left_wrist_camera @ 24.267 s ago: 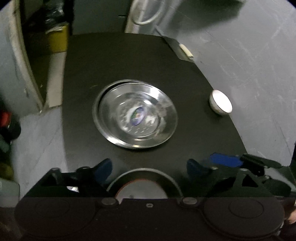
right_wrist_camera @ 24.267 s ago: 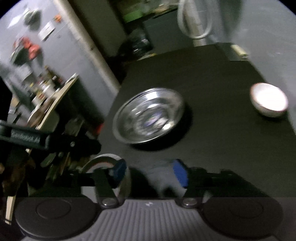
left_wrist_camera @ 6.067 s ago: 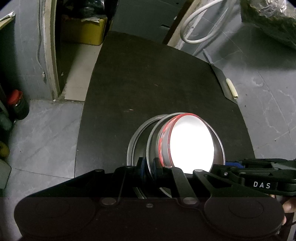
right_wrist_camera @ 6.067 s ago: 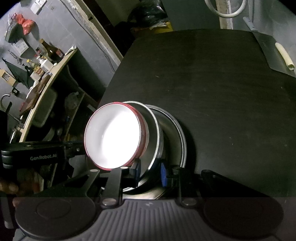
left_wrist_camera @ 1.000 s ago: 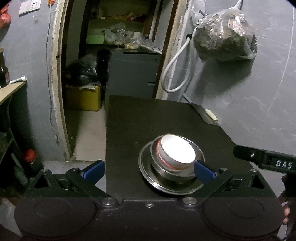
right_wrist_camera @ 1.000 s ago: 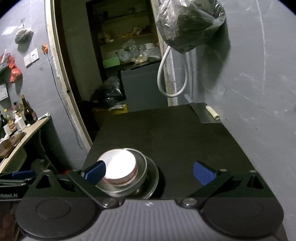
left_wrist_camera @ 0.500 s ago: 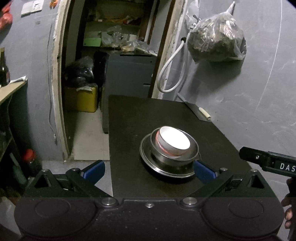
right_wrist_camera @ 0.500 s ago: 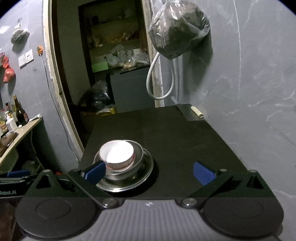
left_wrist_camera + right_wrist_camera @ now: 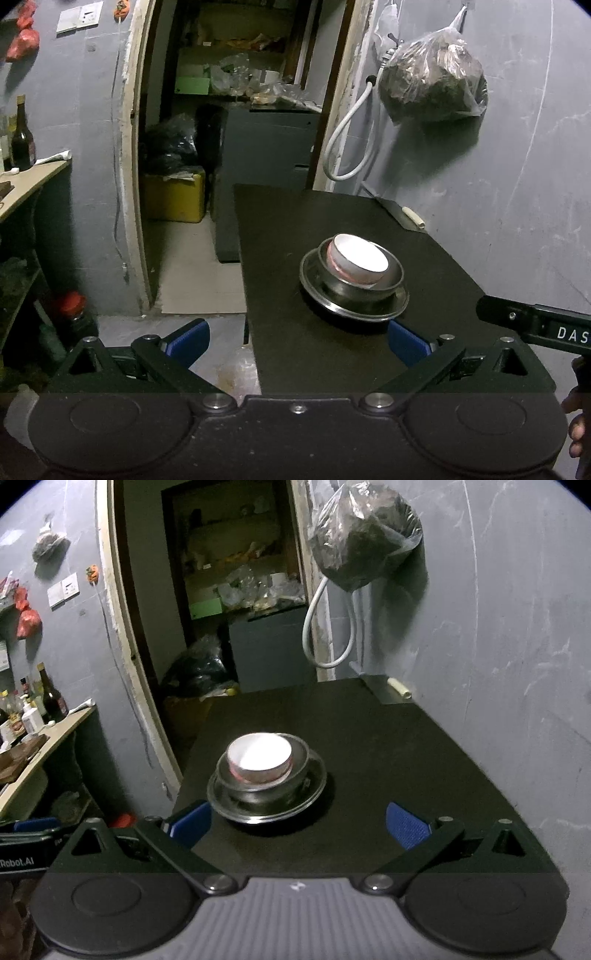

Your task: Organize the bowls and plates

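While both tools (image 9: 295, 343) (image 9: 297, 825) gape empty, one white bowl (image 9: 360, 263) tops one steel bowl (image 9: 369, 290), one plate (image 9: 354, 308).

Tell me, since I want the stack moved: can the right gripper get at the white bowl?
Probably yes. The right gripper is open and empty, and the white bowl sits uncovered atop the metal bowl and plate, with bare table between.

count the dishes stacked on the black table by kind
steel plates: 1, the steel plate at the bottom
steel bowls: 1, the steel bowl nested on it
white bowls: 1, the white bowl with a red rim on top
total: 3
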Demonstrator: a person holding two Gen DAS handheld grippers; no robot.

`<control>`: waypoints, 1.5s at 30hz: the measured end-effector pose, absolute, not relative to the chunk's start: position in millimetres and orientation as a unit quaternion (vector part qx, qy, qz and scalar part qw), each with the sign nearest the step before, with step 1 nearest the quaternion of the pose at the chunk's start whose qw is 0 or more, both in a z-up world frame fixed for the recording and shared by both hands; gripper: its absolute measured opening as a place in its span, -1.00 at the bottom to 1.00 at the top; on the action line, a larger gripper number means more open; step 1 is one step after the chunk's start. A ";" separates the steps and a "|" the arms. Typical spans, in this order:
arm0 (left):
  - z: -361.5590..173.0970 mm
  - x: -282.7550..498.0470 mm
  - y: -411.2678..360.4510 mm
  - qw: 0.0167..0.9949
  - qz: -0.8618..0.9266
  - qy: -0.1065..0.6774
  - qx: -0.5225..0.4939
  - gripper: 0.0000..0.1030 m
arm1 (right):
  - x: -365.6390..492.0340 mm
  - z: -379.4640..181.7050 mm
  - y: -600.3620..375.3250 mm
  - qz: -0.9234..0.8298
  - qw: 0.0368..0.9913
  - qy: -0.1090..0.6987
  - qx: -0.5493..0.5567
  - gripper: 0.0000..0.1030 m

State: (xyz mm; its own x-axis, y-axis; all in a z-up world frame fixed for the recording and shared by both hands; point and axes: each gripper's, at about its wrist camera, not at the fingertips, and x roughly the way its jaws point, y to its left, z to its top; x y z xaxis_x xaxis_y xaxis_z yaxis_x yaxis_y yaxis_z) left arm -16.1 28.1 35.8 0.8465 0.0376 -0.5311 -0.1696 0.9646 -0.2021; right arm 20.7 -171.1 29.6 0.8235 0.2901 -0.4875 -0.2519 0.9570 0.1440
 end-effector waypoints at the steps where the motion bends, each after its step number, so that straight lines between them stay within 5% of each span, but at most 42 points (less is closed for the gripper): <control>1: 35.4 -18.3 28.7 0.953 0.056 0.273 -0.120 0.98 | 19.0 29.2 -170.3 0.143 0.954 0.261 0.038 1.00; 45: -4.6 -43.9 27.6 0.938 0.032 0.323 -0.125 0.99 | -29.2 -3.8 -183.1 0.117 0.952 0.284 0.020 1.00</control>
